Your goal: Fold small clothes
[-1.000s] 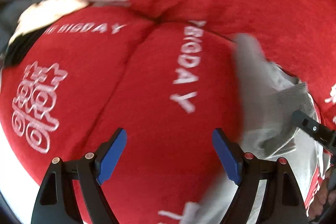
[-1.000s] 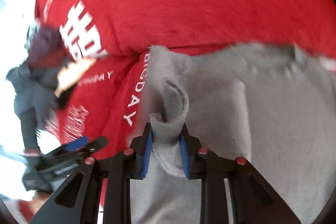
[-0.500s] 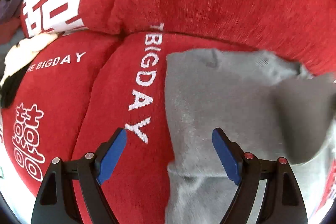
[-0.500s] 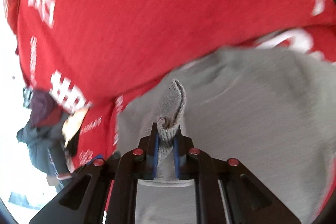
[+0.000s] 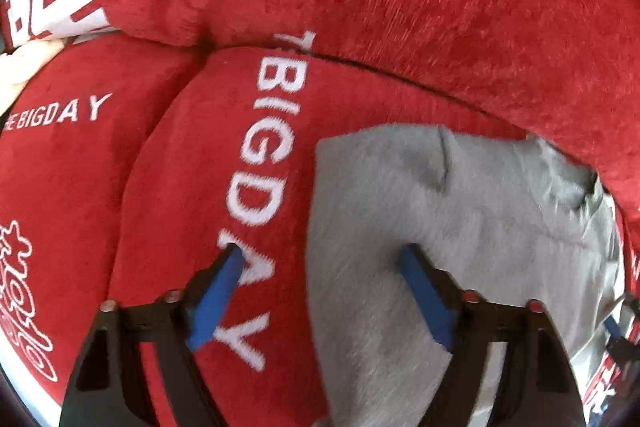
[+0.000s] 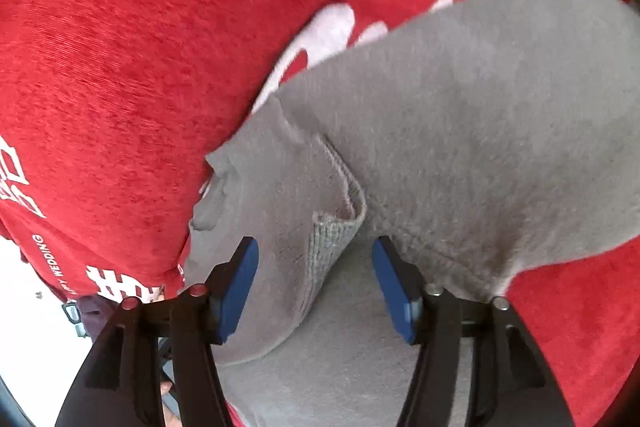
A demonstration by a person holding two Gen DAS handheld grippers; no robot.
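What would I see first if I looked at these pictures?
First, the big red cushions with white writing, filling both views. Next, a grey garment lying flat on the seat, its ribbed cuff folded over in the middle. Each open gripper, left and right, hangs just above it.

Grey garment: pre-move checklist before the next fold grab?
1. Right gripper open, ribbed cuff loose between the fingers: ok.
2. Left gripper open, nothing held: ok.
3. Left gripper straddles the edge of the grey garment: ok.
4. Garment rests on the red cushion, not hanging: ok.
5. Garment flat: not ok, a folded flap and wrinkles near the cuff.
6. Full outline of garment visible: cannot tell, both views crop it.
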